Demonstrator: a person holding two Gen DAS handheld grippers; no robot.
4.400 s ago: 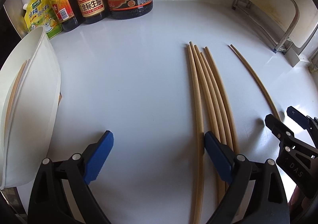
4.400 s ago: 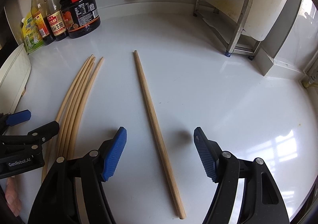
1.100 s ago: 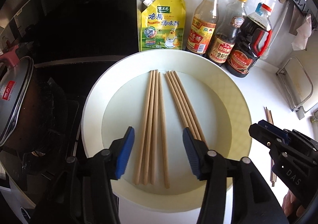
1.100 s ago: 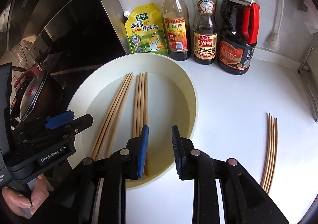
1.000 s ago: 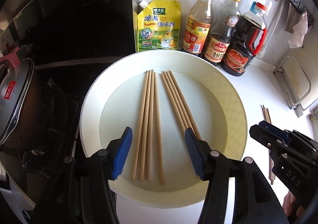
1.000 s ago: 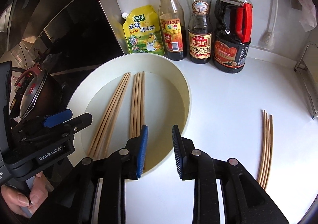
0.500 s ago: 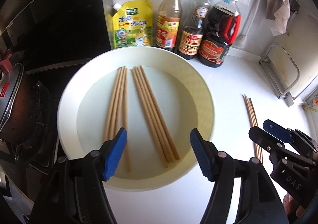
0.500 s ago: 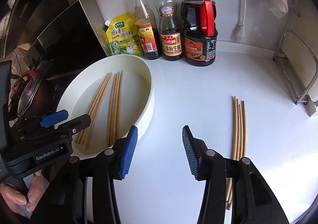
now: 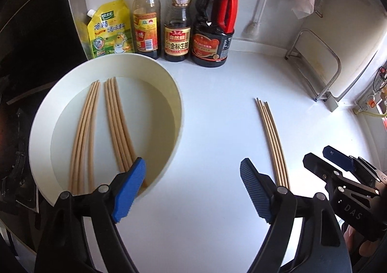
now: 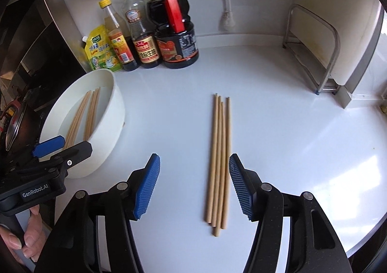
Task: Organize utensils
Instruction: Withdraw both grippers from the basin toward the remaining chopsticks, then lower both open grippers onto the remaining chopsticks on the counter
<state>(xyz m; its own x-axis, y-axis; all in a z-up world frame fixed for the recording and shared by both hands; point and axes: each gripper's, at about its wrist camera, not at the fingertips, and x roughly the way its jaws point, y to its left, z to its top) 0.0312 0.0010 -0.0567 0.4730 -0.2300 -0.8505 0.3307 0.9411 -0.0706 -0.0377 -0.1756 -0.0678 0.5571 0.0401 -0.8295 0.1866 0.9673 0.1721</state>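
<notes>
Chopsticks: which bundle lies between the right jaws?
The bundle on the counter, not the two bundles in the white bowl. It lies loose between the right gripper's open jaws, untouched.

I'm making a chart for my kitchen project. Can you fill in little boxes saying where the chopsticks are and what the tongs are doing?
Chopsticks in bowl: two bunches lying in the white bowl
Chopsticks on counter: four, side by side
Left tongs: open, empty, jaws just widened
Right tongs: open around the counter chopsticks, not touching, jaws just widened
Behind: three sauce bottles, yellow pouch
</notes>
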